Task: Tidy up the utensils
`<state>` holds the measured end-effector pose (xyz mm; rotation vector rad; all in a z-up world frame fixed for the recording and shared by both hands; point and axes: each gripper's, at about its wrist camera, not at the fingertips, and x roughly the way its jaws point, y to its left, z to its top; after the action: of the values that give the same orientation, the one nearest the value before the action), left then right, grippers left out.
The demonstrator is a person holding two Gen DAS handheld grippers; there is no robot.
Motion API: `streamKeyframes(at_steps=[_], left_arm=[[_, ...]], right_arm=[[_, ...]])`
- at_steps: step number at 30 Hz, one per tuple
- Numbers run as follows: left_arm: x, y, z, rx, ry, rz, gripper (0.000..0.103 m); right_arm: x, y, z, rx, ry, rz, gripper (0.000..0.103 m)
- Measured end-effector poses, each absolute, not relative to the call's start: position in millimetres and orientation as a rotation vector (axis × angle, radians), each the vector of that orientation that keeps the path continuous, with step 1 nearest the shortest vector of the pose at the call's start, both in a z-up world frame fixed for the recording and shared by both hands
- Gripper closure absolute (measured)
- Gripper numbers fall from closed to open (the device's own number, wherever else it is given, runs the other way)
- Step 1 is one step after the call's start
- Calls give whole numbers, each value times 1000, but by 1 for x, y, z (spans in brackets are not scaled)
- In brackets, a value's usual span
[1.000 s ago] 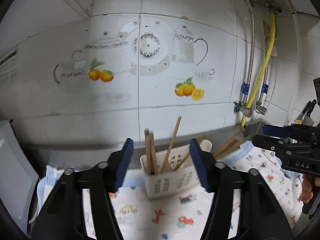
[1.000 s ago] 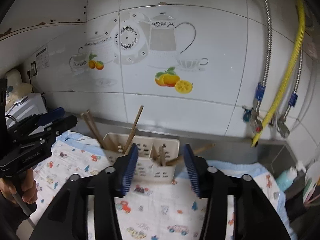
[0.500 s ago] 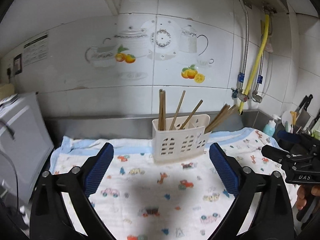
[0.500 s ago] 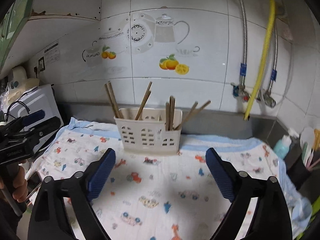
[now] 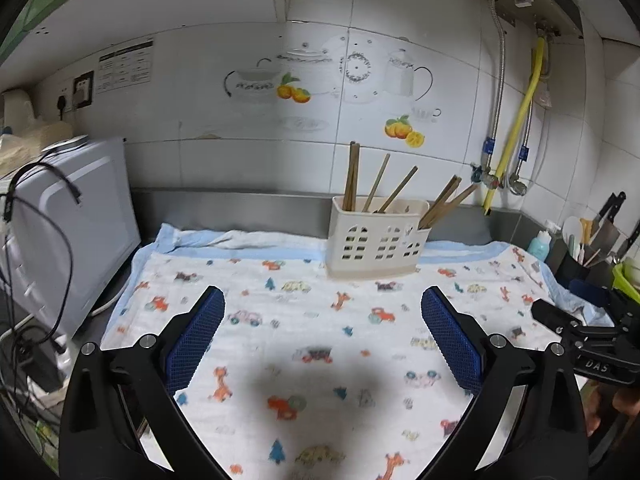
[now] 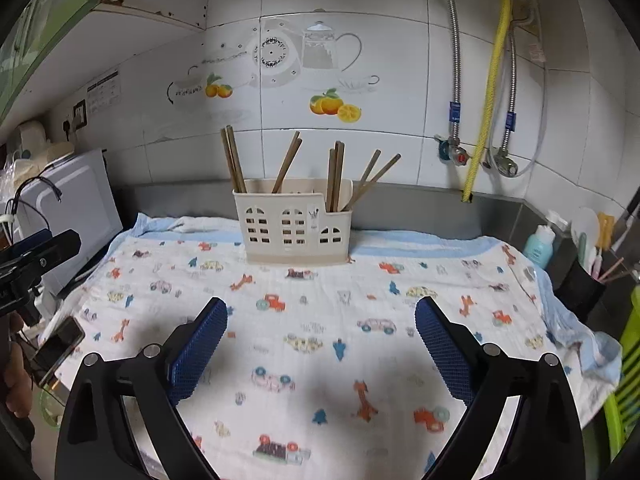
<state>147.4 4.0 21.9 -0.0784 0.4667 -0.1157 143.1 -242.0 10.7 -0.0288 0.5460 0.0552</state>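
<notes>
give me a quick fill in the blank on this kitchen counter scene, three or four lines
1. The wooden chopsticks stand in a cream ____.
2. The holder rests on a cartoon-printed ____.
3. The hose between the two metal ones on the wall is ____.
4. Neither the left gripper nor the right gripper holds ____.

Missing words: holder; cloth; yellow; anything

The bottoms of the chopsticks [image 6: 285,166] are hidden inside the holder [image 6: 294,226], so I can't tell how many sit in each part. My left tongs [image 5: 322,332] are cut off at the bottom edge, and so are my right tongs [image 6: 321,338]. The cloth [image 5: 320,344] looks blurry in the left view, and its little pictures are hard to make out. It hides the tabletop. The words on the wall sign [image 5: 125,65] are too small to read.
</notes>
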Motion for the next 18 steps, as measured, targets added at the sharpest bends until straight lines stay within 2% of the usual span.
streamKeyframes(at_steps=[18], left_arm=[[88, 4, 8, 1, 452, -76, 5]], right_arm=[[85, -232, 5, -40, 533, 32, 10]])
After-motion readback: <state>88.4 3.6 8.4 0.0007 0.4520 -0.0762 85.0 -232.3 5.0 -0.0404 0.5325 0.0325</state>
